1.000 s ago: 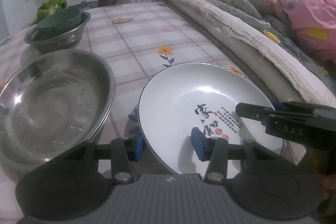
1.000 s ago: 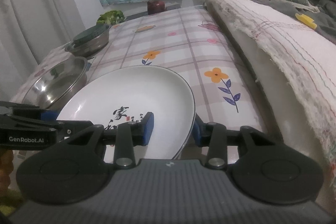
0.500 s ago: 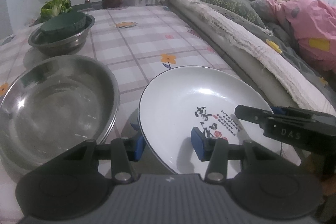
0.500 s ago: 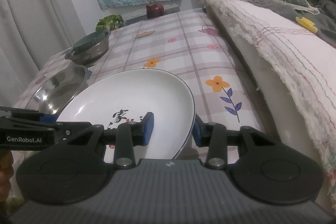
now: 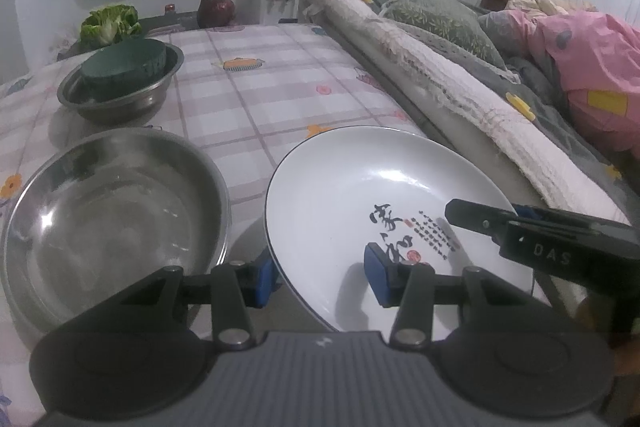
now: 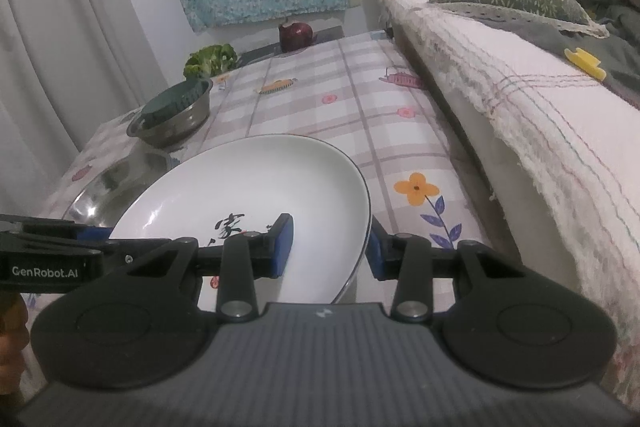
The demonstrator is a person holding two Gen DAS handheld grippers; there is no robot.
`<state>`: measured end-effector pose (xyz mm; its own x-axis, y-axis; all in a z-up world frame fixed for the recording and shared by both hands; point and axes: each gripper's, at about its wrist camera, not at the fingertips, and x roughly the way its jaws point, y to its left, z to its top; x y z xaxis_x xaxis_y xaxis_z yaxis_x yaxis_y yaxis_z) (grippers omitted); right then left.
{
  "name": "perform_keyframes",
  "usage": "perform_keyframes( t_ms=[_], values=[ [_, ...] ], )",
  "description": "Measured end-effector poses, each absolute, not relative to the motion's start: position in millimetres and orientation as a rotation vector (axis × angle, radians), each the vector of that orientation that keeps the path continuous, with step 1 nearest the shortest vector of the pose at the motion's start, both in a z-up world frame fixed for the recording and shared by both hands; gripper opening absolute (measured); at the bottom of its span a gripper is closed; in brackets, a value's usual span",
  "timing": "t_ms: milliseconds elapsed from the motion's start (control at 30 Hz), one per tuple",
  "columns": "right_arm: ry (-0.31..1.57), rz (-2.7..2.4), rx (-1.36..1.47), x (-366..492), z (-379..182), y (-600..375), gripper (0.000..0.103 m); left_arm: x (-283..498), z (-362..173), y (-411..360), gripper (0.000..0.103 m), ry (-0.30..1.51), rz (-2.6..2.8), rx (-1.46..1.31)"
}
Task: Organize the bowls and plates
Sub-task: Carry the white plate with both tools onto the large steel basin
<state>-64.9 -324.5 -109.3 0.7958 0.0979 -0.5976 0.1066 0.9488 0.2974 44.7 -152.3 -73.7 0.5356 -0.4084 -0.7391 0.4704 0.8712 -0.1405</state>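
The left gripper (image 5: 320, 277) and right gripper (image 6: 330, 247) each pinch an opposite rim of the white calligraphy-printed ceramic plate (image 5: 360, 195), apparently lifted above the checked-cloth bench (image 5: 260, 99). It sits just beside the large empty steel bowl (image 5: 108, 219).

A glossy white glazed plate (image 5: 360, 195) is seen beside a polished metal basin (image 5: 108, 223) — its inside smooth and mirror-like. The tablecloth (image 5: 256, 99) is printed, matt cloth; the blanket (image 6: 520, 95) is rough, fraying weave — the gripper fingers (image 5: 262, 277) matt black plastic.
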Motion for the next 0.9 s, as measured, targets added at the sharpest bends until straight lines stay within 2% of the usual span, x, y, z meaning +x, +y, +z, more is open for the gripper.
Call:
perform_keyframes(
  t_ms=[900],
  values=[
    [0.62,0.054,0.281,-39.3,-78.2,-295.7,0.038,53.4,-50.1,-118.5,0.047,0.807,-0.457,0.017]
  ],
)
